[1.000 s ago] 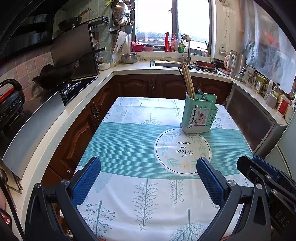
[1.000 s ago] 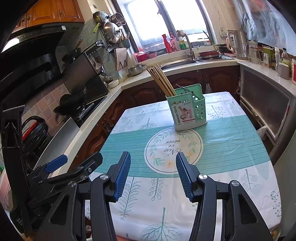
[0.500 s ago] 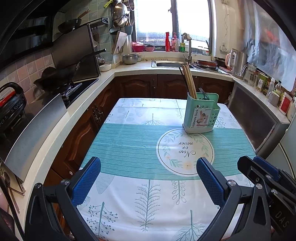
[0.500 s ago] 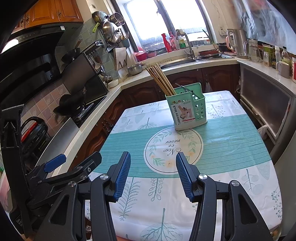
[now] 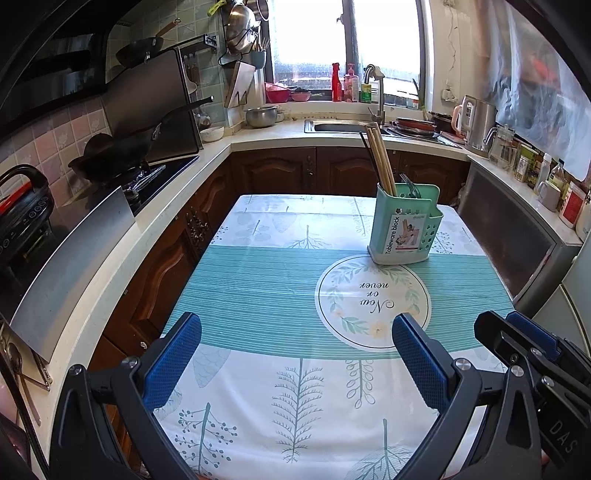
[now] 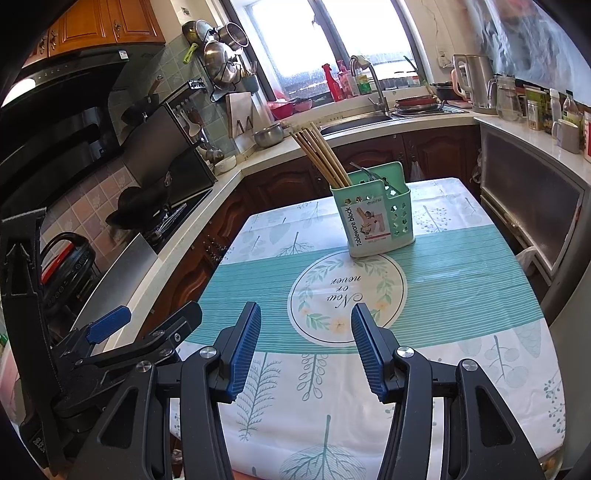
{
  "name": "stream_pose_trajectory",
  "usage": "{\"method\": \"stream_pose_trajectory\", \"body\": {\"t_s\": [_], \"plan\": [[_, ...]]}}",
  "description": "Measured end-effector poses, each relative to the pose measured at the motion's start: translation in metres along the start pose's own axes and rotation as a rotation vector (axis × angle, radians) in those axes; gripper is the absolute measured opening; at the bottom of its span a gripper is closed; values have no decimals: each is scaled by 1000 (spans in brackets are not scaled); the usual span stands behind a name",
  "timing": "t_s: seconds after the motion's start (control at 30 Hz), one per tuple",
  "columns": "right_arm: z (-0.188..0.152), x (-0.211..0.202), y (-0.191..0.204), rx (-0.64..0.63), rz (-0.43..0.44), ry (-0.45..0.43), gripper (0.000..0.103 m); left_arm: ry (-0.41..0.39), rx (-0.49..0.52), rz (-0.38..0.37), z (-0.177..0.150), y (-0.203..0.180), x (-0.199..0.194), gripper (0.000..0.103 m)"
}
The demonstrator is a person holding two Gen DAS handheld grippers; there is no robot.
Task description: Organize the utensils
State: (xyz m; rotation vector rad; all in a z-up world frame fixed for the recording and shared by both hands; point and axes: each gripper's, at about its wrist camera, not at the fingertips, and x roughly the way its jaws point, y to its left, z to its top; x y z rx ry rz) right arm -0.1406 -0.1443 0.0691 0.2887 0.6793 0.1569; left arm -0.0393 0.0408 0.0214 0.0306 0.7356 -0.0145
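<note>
- Blue-padded left gripper [image 5: 295, 363]: spread wide, holding nothing.
- Blue-padded right gripper [image 6: 304, 349]: parted less widely, likewise empty.
- Ahead of both, well apart: mint-green plastic utensil caddy [image 6: 373, 218] upright on leaf-print tablecloth [image 6: 461, 280], wooden chopsticks [image 6: 321, 157] leaning left; right probably nearer.

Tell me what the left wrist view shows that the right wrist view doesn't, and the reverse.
Only the left wrist view shows the left gripper head-on, wide open and empty, with the right gripper's side at its right edge.

Only the right wrist view shows the right gripper head-on, open and empty, plus orange upper cabinets.

Both share the green utensil holder with chopsticks standing on the tablecloth, and the sink faucet.
</note>
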Motion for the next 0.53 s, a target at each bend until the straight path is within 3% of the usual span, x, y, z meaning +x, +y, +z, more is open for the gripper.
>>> {"method": "stream_pose_trajectory", "body": {"t_s": [0.53], "plan": [[-13,0,8,6,-11,24,52,23,18,8,1,16,6,102]]}}
